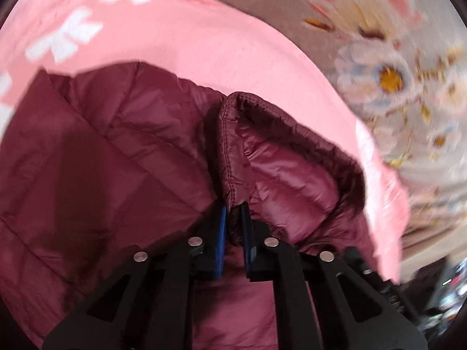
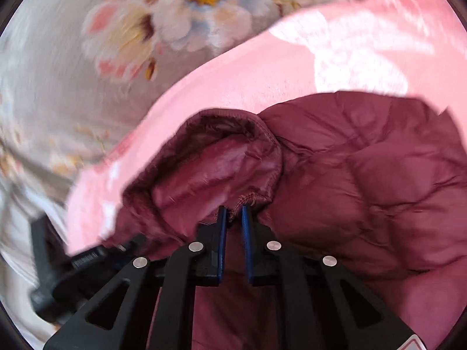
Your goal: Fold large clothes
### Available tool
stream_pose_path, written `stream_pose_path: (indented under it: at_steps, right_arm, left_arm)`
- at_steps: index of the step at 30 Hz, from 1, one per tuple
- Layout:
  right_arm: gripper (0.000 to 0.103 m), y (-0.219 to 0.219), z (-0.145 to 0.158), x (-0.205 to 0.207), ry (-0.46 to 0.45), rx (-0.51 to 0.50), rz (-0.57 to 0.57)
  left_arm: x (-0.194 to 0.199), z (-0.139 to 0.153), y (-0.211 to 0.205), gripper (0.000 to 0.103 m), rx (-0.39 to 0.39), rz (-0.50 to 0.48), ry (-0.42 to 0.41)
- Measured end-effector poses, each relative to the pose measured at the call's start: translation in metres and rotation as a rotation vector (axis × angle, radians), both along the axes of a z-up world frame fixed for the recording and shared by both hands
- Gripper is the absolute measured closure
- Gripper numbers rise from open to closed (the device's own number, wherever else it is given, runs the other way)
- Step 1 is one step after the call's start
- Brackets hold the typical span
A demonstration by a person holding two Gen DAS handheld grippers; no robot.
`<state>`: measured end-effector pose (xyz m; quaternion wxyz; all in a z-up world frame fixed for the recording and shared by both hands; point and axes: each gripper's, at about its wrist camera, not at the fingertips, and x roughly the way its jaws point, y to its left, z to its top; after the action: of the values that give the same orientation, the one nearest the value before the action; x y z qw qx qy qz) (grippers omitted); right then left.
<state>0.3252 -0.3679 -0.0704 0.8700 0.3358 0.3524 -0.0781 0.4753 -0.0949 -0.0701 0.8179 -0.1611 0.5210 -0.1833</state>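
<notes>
Now both pinched nearly shut: left claw (image 1: 233, 218) on a cuff hem of the maroon puffer jacket (image 1: 102, 151), right claw (image 2: 233, 218) on the other. Lifted over the pink blanket (image 2: 227, 73), likely to fold sleeves inward.

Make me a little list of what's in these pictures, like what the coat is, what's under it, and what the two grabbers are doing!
garment: maroon puffy jacket
under it: pink blanket with white shapes
further below: flowered bedcover
left gripper: fingers shut on a jacket edge
right gripper: fingers shut on a jacket edge
picture sharpness: background blurred
</notes>
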Motion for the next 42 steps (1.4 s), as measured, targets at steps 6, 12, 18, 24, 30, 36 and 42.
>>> stream_pose_path:
  at_steps: [6, 12, 18, 24, 30, 36, 42]
  right_arm:
    - [0.096, 0.016, -0.022, -0.002, 0.079, -0.204, 0.037]
    - [0.096, 0.03, -0.028, 0.0, 0.088, -0.327, 0.037]
    - [0.096, 0.022, -0.028, -0.002, 0.063, -0.269, 0.044]
    - [0.087, 0.003, 0.008, -0.035, -0.032, -0.139, 0.018]
    - [0.082, -0.041, 0.041, -0.001, -0.187, 0.077, -0.042]
    - [0.082, -0.07, 0.024, 0.052, -0.18, 0.193, -0.142]
    - [0.087, -0.044, 0.013, 0.084, -0.04, -0.03, 0.022]
  left_arm:
    - [-0.017, -0.017, -0.006, 0.094, 0.081, -0.028, -0.088]
    - [-0.028, -0.023, -0.012, 0.093, 0.125, -0.042, -0.195]
    - [-0.028, -0.025, -0.01, 0.093, 0.101, -0.035, -0.212]
    - [-0.035, 0.007, 0.01, 0.089, 0.038, -0.009, -0.206]
    - [0.005, 0.057, 0.018, 0.067, -0.16, 0.082, -0.158]
    - [0.063, 0.052, -0.003, 0.067, -0.201, 0.148, -0.065]
    - [0.069, 0.02, -0.015, 0.069, -0.054, 0.095, -0.035]
